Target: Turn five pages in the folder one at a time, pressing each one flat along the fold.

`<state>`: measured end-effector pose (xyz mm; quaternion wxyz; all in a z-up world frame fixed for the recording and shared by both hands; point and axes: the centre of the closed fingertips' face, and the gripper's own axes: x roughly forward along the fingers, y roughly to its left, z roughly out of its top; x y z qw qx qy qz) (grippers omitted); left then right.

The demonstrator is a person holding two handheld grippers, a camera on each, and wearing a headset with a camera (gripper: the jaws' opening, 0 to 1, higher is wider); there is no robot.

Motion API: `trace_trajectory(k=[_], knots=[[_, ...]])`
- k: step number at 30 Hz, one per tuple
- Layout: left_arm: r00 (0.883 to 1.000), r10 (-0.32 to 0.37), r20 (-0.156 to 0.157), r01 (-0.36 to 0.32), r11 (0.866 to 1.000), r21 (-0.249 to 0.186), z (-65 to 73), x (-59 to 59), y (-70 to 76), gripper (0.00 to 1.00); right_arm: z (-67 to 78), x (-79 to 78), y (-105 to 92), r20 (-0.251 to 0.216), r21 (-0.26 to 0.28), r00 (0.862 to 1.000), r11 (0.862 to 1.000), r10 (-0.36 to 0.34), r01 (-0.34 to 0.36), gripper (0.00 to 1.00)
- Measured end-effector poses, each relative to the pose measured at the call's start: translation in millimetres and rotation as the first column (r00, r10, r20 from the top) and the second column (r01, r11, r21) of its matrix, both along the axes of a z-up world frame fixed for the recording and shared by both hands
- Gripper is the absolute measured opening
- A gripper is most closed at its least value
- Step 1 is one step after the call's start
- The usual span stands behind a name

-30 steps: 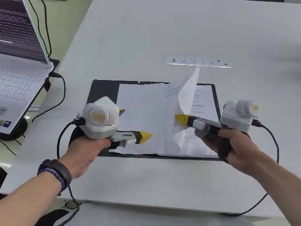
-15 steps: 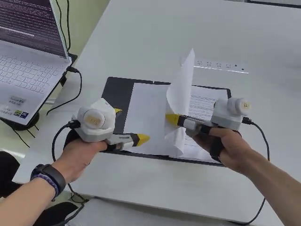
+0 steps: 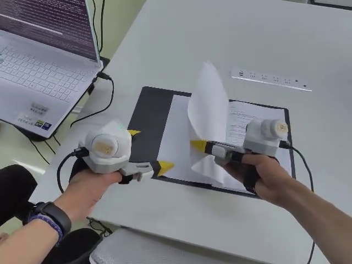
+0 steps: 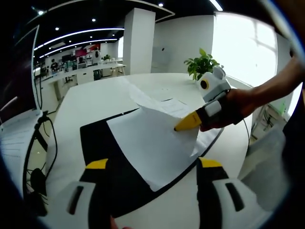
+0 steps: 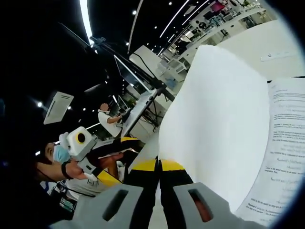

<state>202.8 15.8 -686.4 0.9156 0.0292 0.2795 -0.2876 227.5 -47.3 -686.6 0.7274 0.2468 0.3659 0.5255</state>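
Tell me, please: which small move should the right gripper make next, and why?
Probably sweep the page leftward over the fold and lower it onto the left side of the folder. The right gripper is shut on its lower edge, it stands arched above the fold, and the left gripper is open.

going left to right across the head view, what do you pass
laptop → left gripper → lifted page → power strip; the right gripper overlaps the lifted page, so it is left out
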Motion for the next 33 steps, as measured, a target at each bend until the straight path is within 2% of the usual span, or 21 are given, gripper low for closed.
trace_trajectory(k=[9,20,28,33], knots=[[1.0,0.022,-0.012,-0.022,1.0,-0.001,-4.5,-12.9,6.2,0.72,-26.2,-1.3,15.8,-0.054,-0.039,0.998,0.999,0.013,-0.016,0.0],[0.999,0.033,-0.015,-0.034,0.999,-0.013,-4.4,-11.9,7.2,0.73,-51.3,-2.5,33.2,-0.116,-0.07,0.993,0.997,0.03,-0.038,0.0],[0.999,0.036,-0.01,-0.037,0.999,-0.02,-3.5,-7.3,2.8,0.73,-68.1,-1.7,38.6,-0.141,-0.102,0.99,0.994,0.029,-0.044,0.0],[0.999,0.035,-0.015,-0.035,0.999,-0.026,-4.1,-7.8,-1.0,0.73,-71.1,-3.0,43.7,-0.147,-0.105,0.989,0.993,0.033,-0.049,0.02]])
